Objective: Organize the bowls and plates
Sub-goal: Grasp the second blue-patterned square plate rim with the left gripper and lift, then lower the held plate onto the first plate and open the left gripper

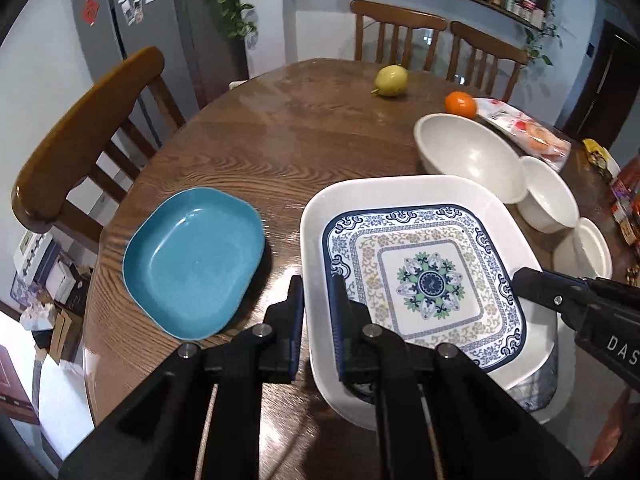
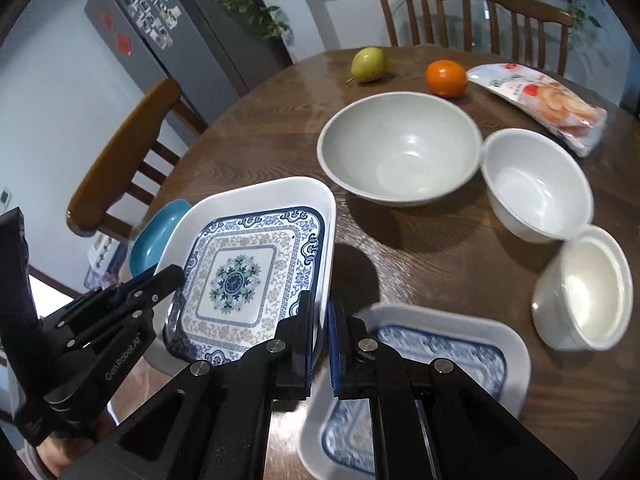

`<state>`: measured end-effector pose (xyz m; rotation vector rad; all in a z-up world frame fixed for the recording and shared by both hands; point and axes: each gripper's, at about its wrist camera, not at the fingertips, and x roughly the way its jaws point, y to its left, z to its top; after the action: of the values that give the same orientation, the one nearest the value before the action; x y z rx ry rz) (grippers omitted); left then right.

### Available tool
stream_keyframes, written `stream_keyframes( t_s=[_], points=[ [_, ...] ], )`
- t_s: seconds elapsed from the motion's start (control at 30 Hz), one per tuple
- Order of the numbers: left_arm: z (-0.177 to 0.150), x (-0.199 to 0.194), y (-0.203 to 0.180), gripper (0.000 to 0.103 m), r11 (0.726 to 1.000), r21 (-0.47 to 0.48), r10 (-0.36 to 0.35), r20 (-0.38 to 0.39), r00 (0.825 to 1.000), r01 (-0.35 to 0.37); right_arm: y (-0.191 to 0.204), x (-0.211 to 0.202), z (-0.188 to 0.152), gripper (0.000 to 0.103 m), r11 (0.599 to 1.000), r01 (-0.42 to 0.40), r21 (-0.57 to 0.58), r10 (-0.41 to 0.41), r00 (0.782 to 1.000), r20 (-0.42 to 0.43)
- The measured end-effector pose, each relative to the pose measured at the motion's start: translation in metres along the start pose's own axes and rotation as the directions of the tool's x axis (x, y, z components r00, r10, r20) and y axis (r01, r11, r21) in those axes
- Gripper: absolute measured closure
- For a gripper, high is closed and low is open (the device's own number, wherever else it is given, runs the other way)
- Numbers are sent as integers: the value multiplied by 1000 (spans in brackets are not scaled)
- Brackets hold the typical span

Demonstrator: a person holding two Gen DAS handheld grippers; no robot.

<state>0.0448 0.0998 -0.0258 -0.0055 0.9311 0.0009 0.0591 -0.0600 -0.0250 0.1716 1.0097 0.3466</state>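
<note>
I hold a white square plate with a blue floral pattern (image 1: 424, 272) (image 2: 248, 264) lifted above the table between both grippers. My left gripper (image 1: 318, 286) is shut on its left rim. My right gripper (image 2: 322, 306) is shut on its right rim. A second plate of the same pattern (image 2: 448, 352) lies on the table under the right gripper. A blue plate (image 1: 192, 260) sits to the left. A large pale bowl (image 2: 400, 148), a medium white bowl (image 2: 536, 184) and a small white bowl (image 2: 584, 288) stand to the right.
A pear (image 2: 368, 64), an orange (image 2: 446, 78) and a snack packet (image 2: 548, 104) lie at the far side of the round wooden table (image 1: 260, 132). Wooden chairs (image 1: 80, 140) stand around it, and a grey fridge (image 2: 168, 32) is behind.
</note>
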Motion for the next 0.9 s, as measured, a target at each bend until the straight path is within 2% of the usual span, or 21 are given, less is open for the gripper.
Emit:
stream_keyframes(
  t_s=[0.23, 0.47, 0.7, 0.9],
  points=[
    [-10, -8, -34, 93, 995, 79, -56, 4, 998, 55, -25, -33, -24, 95, 998, 25, 58, -27, 999, 35],
    [-23, -7, -71, 93, 980, 166, -107, -21, 994, 109, -59, -51, -51, 95, 988, 62, 142, -66, 997, 26],
    [-41, 2, -99, 93, 965, 222, -129, -70, 989, 141, -88, -57, -75, 95, 973, 92, 212, -92, 996, -7],
    [-50, 12, -107, 93, 962, 234, -118, -106, 987, 140, -97, -49, -89, 95, 971, 111, 210, -103, 993, -51]
  ],
)
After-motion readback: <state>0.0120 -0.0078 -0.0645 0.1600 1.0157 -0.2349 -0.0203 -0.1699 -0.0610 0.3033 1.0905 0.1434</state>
